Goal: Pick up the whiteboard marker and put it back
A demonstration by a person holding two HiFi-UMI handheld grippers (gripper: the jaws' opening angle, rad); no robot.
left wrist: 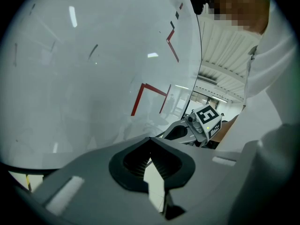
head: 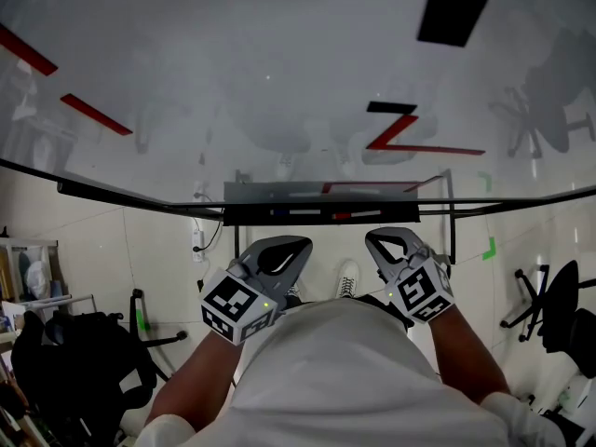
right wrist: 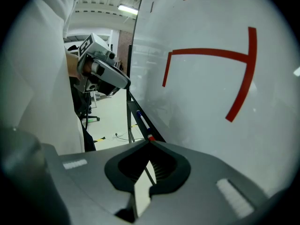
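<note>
**A:** Whiteboard marker [head: 343,216], the red one: where is it placed?

**B:** It is laid in the tray [head: 261,194] under the whiteboard [head: 279,82], ahead of the gap between the left tool [head: 296,248] and the right tool [head: 380,240]. A blue marker [head: 289,213] is laid in line with it, just beyond the left tool's tips. Which of the two is meant by the task cannot be told.

**A:** Is either marker held?

**B:** Neither is touched. Each tool is seen clenched in its own view, with the pads brought together at the tips and nothing gripped between them.

**A:** What is added by the right gripper view?

**B:** The tray is shown running away from the right tool. The red end is met first, just past the tips. The blue marker is seen farther along, toward the left tool, which is held up beside a white sleeve.

**A:** And by the left gripper view?

**B:** Only the board's glossy face with its red strokes [left wrist: 150,90] is shown beyond the tips. The right tool is seen to the right of them, close by. The tray and both markers are shown only in the other two views.

**A:** Is anything given by the head view alone?

**B:** A black rectangle [head: 452,14] is seen on the board, far above the right tool. A white shoe [head: 347,277] is seen on the floor between the two tools.
</note>
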